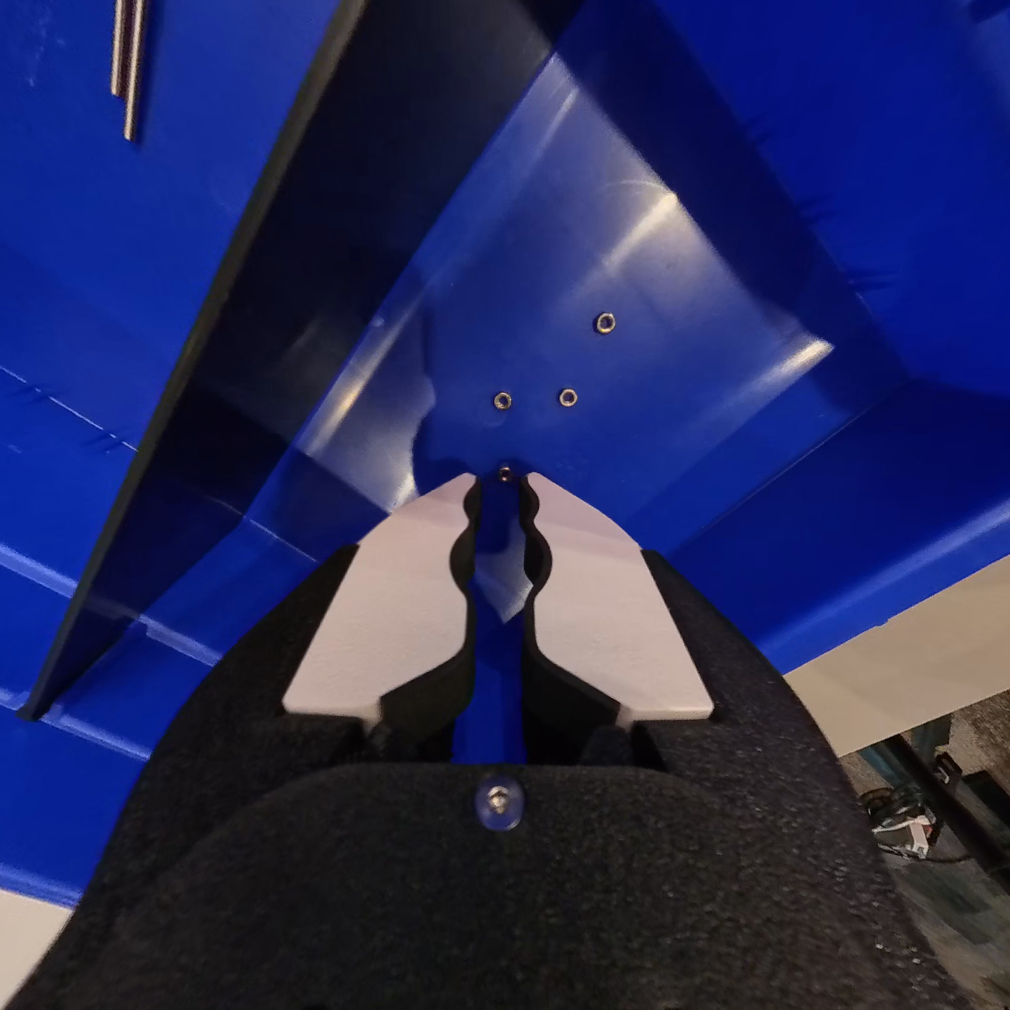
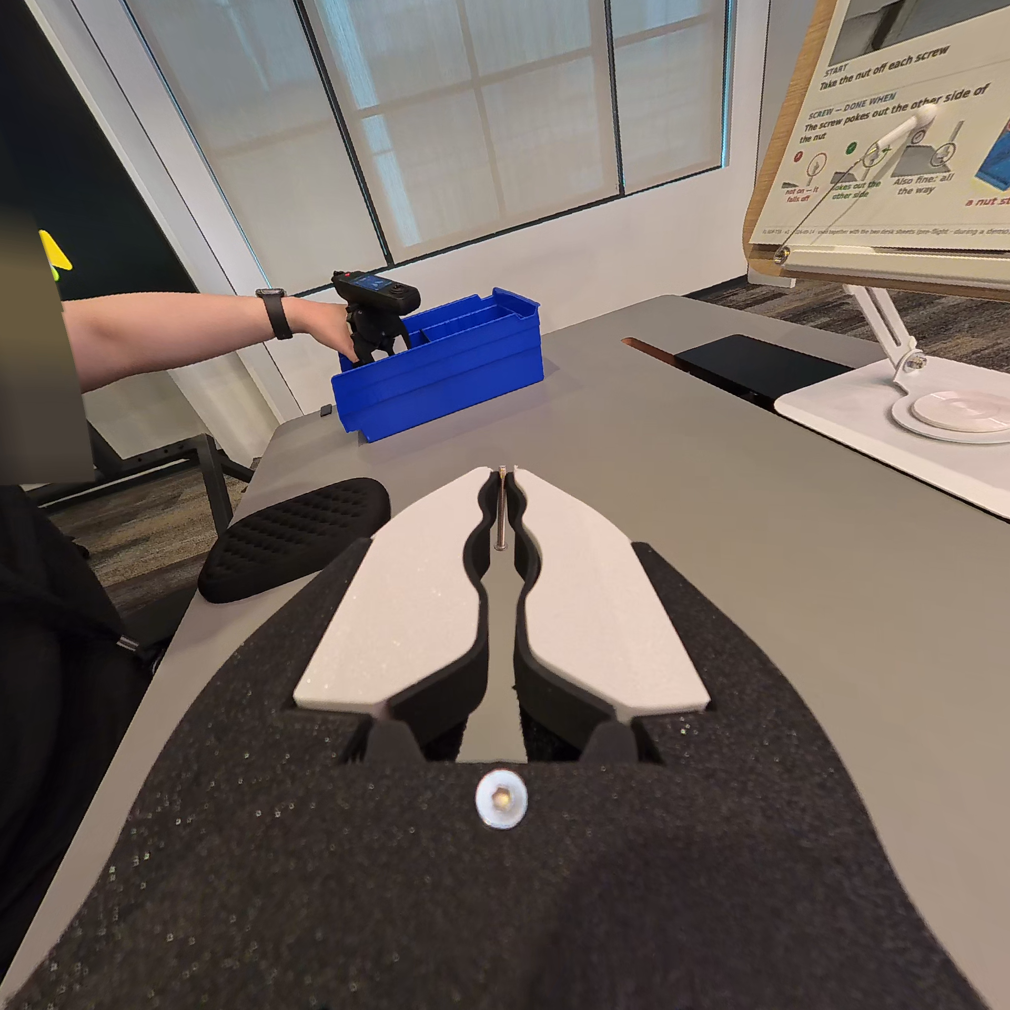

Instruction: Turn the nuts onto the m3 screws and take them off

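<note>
In the left wrist view my left gripper (image 1: 500, 480) is down inside a compartment of the blue bin (image 1: 710, 492). Its jaws stand a narrow gap apart. A small metal nut (image 1: 504, 473) lies on the bin floor right at the tips, in the gap. Three more nuts (image 1: 568, 397) lie loose farther in. In the right wrist view my right gripper (image 2: 502, 481) is shut on an m3 screw (image 2: 500, 514). The screw lies along the fingers, head towards the camera, threaded end poking past the tips, above the grey table (image 2: 710, 546).
A black divider (image 1: 218, 328) separates the nut compartment from one holding long screws (image 1: 128, 71). The right wrist view shows the blue bin (image 2: 437, 377) at the table's far left with the left gripper (image 2: 377, 344) in it, a black wrist rest (image 2: 295, 535), and an instruction board (image 2: 885, 136) on a white stand. Spacing between my two grippers at the tips: around 60 cm.
</note>
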`<state>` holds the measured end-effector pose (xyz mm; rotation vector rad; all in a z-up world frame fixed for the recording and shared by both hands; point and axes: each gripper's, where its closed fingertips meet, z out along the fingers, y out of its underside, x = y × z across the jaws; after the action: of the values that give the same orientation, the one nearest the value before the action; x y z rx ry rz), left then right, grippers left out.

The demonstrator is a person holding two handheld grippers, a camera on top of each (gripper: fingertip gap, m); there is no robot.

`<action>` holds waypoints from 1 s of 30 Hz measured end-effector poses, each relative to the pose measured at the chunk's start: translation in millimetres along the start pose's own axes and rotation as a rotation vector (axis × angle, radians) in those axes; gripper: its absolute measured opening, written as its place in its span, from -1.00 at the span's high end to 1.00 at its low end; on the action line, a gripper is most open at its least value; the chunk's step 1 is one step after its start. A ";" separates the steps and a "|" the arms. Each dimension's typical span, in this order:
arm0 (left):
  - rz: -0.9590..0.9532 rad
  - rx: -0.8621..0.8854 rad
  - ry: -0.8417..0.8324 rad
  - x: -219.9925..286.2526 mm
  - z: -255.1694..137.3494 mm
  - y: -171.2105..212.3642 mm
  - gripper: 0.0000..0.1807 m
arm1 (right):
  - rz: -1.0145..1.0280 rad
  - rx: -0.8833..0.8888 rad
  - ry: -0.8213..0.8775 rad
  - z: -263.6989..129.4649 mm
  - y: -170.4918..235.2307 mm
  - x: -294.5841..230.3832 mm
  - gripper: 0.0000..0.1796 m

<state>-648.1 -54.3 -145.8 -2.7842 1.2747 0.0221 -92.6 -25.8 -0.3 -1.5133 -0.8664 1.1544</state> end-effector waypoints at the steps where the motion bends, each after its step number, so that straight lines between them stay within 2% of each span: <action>1: 0.001 0.000 0.002 0.3 0.1 -0.1 0.86 | 0.000 0.000 0.000 -0.1 -0.1 0.1 0.97; 30: -0.017 -0.007 0.001 1.9 -0.8 3.3 1.00 | -0.012 -0.009 -0.006 -2.7 0.3 -2.3 0.97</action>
<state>-649.4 -58.0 -145.3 -2.8014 1.2532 0.0236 -90.6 -28.8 0.1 -1.5106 -0.8844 1.1479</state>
